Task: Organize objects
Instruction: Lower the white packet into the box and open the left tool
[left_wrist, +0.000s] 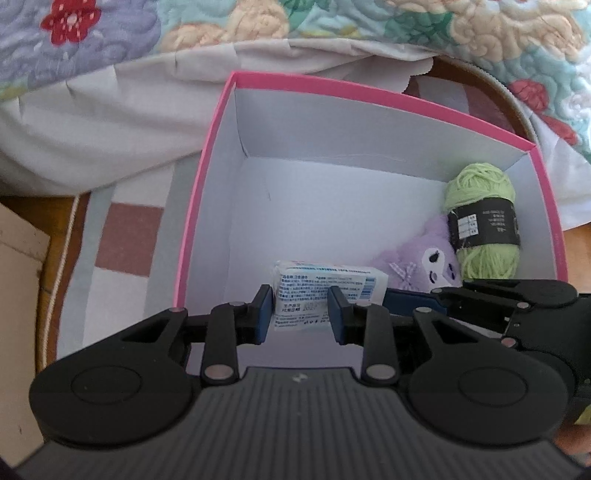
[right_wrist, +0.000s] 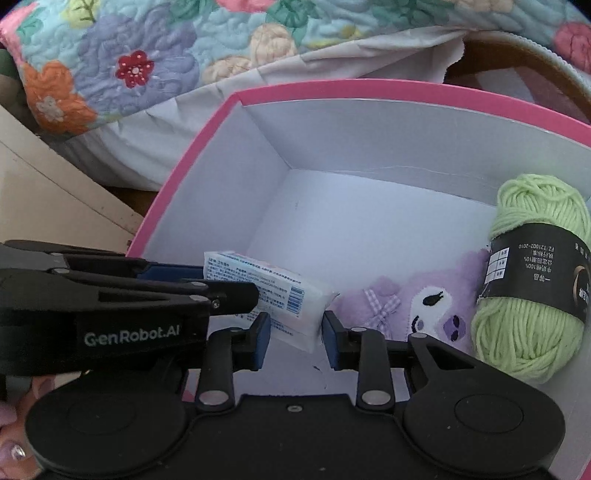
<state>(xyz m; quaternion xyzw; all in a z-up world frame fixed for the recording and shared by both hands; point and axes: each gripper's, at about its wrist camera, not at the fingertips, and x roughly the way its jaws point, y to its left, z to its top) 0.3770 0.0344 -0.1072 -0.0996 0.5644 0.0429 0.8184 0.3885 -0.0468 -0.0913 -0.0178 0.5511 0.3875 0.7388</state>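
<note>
Inside the pink box (left_wrist: 207, 155), the left claw (left_wrist: 301, 314) grips a white printed packet (left_wrist: 325, 286) near the near wall. The right claw (right_wrist: 295, 339) closes on the same packet's other end. Right of it lies a purple plush toy (right_wrist: 417, 310), then green yarn (right_wrist: 532, 280) against the right wall.

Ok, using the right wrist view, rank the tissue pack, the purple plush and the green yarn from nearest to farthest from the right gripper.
1. Tissue pack: between the right gripper's fingers, near the box's front.
2. Purple plush toy: just right of the gripper, on the pink box's floor.
3. Green yarn skein: farthest right, lying partly on the plush.
</note>
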